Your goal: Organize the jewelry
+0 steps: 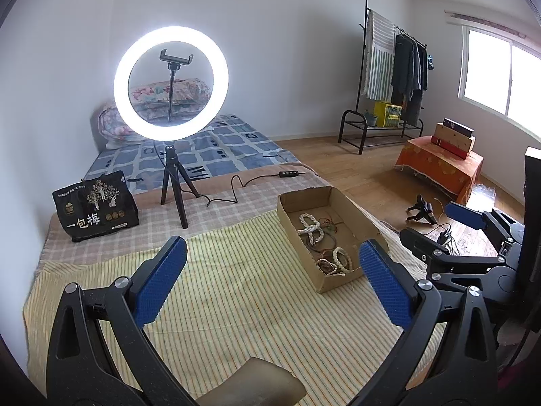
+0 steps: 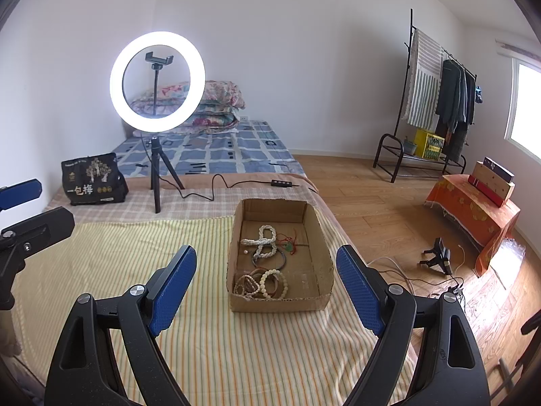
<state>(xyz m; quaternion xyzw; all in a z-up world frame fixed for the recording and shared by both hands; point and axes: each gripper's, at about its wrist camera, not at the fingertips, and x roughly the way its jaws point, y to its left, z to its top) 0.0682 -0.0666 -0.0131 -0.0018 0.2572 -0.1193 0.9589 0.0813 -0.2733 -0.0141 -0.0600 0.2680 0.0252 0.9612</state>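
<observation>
Left gripper (image 1: 272, 282) spread wide, empty, above striped cloth (image 1: 236, 304). Right gripper (image 2: 267, 287) likewise gaping, empty. Ahead, box (image 2: 324, 260) on cloth holds beads (image 2: 265, 242), bracelets (image 2: 267, 282). Beyond, ring light (image 2: 157, 81) glowing.

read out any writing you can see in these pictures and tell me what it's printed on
"一包梅": large white characters on the black bag beside the ring light's tripod.
Smaller print on that bag: too small to read.
Yellow box under the clothes rack: its label is blurred.
Stacked boxes on the orange cloth: no readable text.
</observation>
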